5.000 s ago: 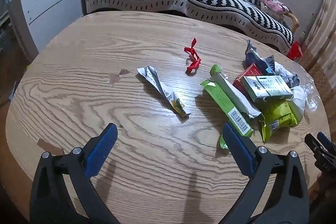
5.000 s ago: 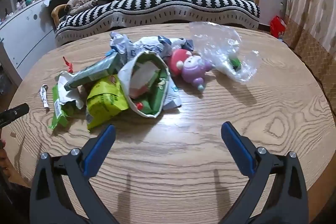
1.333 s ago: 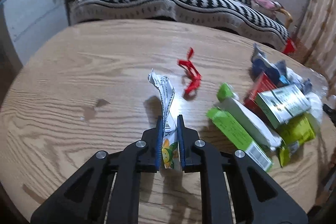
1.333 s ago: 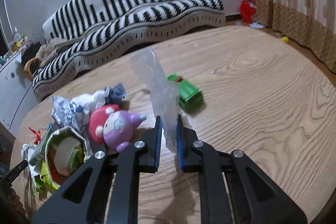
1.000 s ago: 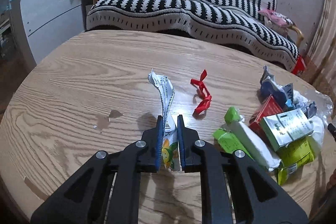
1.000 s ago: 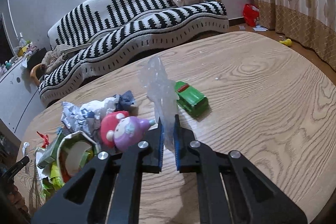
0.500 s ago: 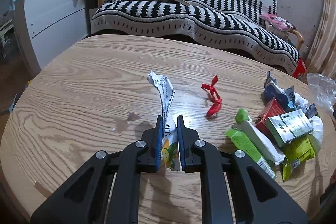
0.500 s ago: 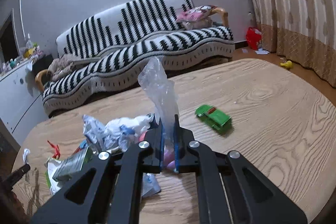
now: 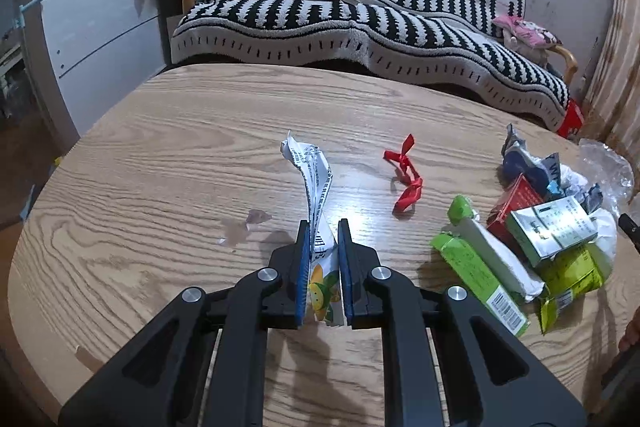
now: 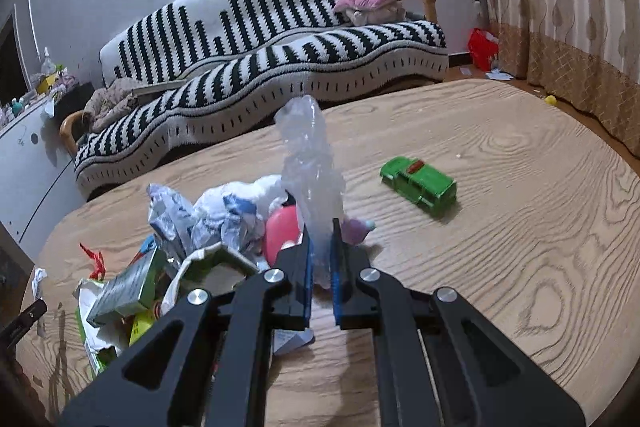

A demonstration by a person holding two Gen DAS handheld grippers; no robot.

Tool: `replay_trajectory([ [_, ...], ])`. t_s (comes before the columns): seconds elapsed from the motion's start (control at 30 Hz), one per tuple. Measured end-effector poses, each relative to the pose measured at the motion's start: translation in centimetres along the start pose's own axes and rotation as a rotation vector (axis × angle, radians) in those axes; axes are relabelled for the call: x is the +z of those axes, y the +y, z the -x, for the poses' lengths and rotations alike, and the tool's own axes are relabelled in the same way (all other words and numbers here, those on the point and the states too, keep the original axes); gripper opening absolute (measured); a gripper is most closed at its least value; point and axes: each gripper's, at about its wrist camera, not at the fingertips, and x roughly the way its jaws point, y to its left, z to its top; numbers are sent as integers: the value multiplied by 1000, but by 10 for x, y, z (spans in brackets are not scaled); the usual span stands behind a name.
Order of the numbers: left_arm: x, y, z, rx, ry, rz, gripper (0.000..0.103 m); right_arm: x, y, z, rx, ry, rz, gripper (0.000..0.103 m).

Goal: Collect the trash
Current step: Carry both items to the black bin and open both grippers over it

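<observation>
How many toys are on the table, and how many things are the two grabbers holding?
Toys on the table: 2, the green toy car and the pink and purple doll.
Things held: 2, the printed wrapper in the left gripper, the clear plastic bag in the right gripper.
Total: 4

An oval wooden table (image 9: 168,155) bears scattered litter; a red ribbon (image 9: 404,175) lies mid-table, a heap of cartons and wrappers (image 9: 532,239) to its right; a green toy car (image 10: 420,185) sits apart at the far right; a pink toy (image 10: 280,233), perhaps a doll, lies against the heap.
</observation>
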Motion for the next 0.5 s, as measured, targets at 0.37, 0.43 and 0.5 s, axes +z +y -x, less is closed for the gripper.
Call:
replay_trajectory([
  [0.37,-4,-18,21,4,-11,1,13,8,-17,34,65,-45,-75,8],
  [0.43,-12,-32,32,-11,-14,-9,13,2,-37,64,90,-67,-140,8],
  [0.5,-22,-57,53,-51,-21,-49,13,-8,-64,100,90,-98,-169,8],
])
